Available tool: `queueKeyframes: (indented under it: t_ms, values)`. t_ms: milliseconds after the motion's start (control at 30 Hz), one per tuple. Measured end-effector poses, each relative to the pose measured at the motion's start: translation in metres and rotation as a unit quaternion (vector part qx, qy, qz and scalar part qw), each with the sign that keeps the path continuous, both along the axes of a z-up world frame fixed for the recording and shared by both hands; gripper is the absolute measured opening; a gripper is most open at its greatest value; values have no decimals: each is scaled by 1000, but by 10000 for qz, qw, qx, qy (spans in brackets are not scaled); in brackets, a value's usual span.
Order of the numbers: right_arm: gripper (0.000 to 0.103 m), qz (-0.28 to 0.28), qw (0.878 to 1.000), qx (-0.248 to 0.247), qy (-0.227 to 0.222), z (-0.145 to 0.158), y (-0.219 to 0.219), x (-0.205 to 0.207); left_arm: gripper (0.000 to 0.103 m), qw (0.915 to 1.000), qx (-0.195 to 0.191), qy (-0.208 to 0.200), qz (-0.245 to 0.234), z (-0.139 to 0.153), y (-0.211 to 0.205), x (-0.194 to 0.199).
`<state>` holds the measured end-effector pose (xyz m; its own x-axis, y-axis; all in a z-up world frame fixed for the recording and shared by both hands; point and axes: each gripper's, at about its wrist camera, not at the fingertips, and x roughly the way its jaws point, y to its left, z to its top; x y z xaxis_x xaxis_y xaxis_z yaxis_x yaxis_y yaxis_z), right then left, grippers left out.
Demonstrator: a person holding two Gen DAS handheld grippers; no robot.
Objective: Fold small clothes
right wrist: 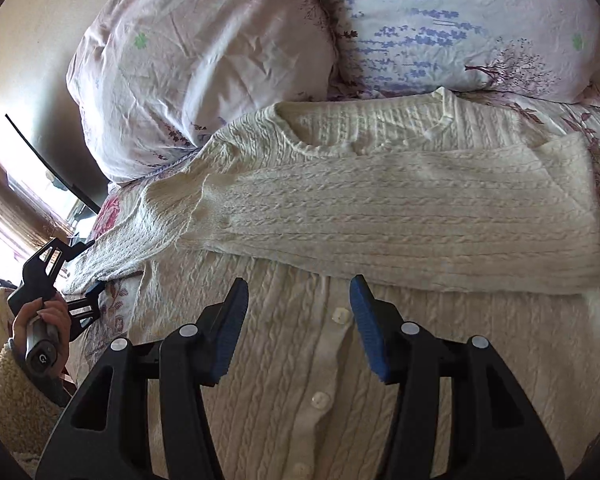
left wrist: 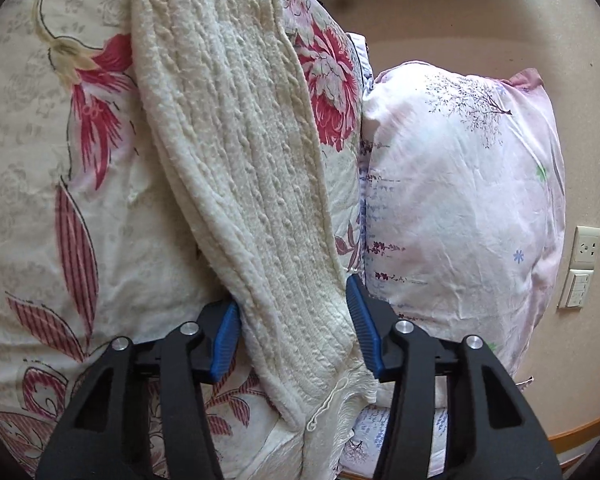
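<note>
**Mia:** Blue pads first. On the left gripper (left wrist: 296, 330) the jaws sit on both sides of the sleeve (left wrist: 236, 152). One pad touches the wool and the other looks just beside it. Is it pinching? That cannot be told for sure.

**Tom:** And the right gripper (right wrist: 298, 330)?

**Mia:** Its jaws are spread apart with nothing between them. It hangs over the front of the cardigan (right wrist: 340, 208), just above the buttons (right wrist: 339, 315).

**Tom:** Where is the cardigan?

**Mia:** Flat on the bed cover (left wrist: 52, 184), with its neck up by the pillows (right wrist: 204, 68). One sleeve is already laid across the chest. The other sleeve is the one sticking out to the side, in the left jaws.

**Tom:** What could go wrong?

**Mia:** Probably a slip. If the pads only hold a thin edge, the soft sleeve could slide out when it gets lifted. A hard pull could also drag the whole cardigan and mess up the folded sleeve. The loose thread (left wrist: 326, 404) at the cuff might snag, too.

**Tom:** What does it feel like, do you think?

**Mia:** Cream wool, thick and fuzzy, with bumpy rope lines running down it. Floppy and stretchy. The bed cover is smooth and wrinkly, with big red flowers. The pillows look puffy and soft.
</note>
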<state>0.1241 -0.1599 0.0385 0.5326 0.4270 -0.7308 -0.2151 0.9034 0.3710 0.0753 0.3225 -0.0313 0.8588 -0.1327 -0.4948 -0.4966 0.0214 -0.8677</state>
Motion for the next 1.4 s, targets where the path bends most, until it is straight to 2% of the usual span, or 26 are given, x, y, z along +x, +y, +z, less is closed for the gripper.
queueKeyframes:
  t_ms: [100,133,200,300,367,433,567,667,733,833,1000,1033,1067,1100,1133,1167,1233,1267,1333,1400]
  values:
    - [60,-117,9999,-40,-62,2,-13,-6,21,9999,-110,-110,45,-7,5,0]
    - [60,-146,9999,-43,-66,4,-18,-7,9,9998,-126,-111,70,-9,7,-1]
    - [60,-222,9997,-43,-96,6,-28,-10,8,9997,-78,-235,83,-7,6,-1]
    - [60,-347,9993,-30,-113,6,-43,-15,6,9972,362,-625,-168,17,-2,6]
    - [60,-436,9990,6,-77,4,-52,-17,6,9919,670,-962,-488,38,-13,16]
    - [60,-510,9987,37,-33,1,-59,-19,6,9825,996,-1307,-879,62,-29,27]
    - [60,-581,9983,90,10,-1,-67,-21,6,9511,1652,-1860,-1829,104,-81,52]
    - [60,-600,9982,82,-37,0,-69,-24,6,9225,2127,-1978,-2542,117,-132,65]
    - [60,-632,9980,77,-59,0,-74,-26,6,9046,2378,-1914,-2974,115,-166,72]
    - [60,-737,9972,88,-26,-2,-83,-27,6,8796,2810,-1535,-3518,98,-210,78]
    - [60,-954,9953,143,74,-8,-99,-30,7,8230,3527,-446,-4431,47,-266,82]
    - [60,-982,9950,151,92,-9,-100,-31,8,8159,3575,-271,-4536,38,-273,82]
    - [60,-1002,9948,161,109,-9,-102,-31,10,8126,3587,-163,-4590,31,-275,80]
    - [60,-1012,9946,171,122,-10,-103,-32,13,8134,3580,-214,-4579,29,-274,77]
    - [60,-1018,9946,173,127,-11,-103,-32,23,8145,3523,-279,-4602,31,-272,74]
    - [60,-1016,9946,173,130,-11,-103,-32,42,8174,3403,-348,-4635,34,-268,71]
    - [60,-999,9947,188,139,-11,-103,-31,63,8304,3141,-529,-4572,45,-254,60]
    - [60,-986,9948,194,139,-11,-102,-30,67,8380,3076,-617,-4465,52,-244,53]
    - [60,-940,9953,201,121,-10,-100,-29,68,8577,2958,-786,-4131,64,-218,40]
    - [60,-900,9957,207,106,-10,-97,-28,67,8896,2816,-685,-3530,69,-182,27]
